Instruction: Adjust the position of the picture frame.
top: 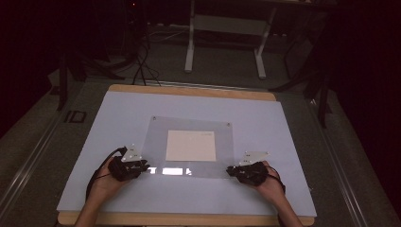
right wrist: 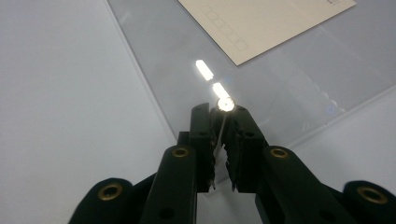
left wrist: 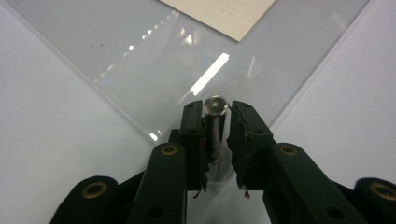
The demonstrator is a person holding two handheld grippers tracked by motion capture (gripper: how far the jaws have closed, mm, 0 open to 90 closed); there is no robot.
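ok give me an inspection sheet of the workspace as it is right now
surface: pale blue mat on a wooden-edged table
job's things: clear plastic sheet flat on the mat, cream paper card under it, small round metal stud at each near corner
clutter: nothing seen
grippers: left hand-held gripper shut on the left corner stud; right hand-held gripper shut on the right corner stud
cables: black cable trails from the left gripper; cables on the floor behind
surroundings: dark room, white desk frame behind

Left gripper (left wrist: 216,116) at the clear sheet's corner

Its jaws pinch a small metal stud (left wrist: 214,105) on the clear sheet (left wrist: 154,60); a cream card (left wrist: 233,14) lies beneath, on the white surface (left wrist: 51,140).
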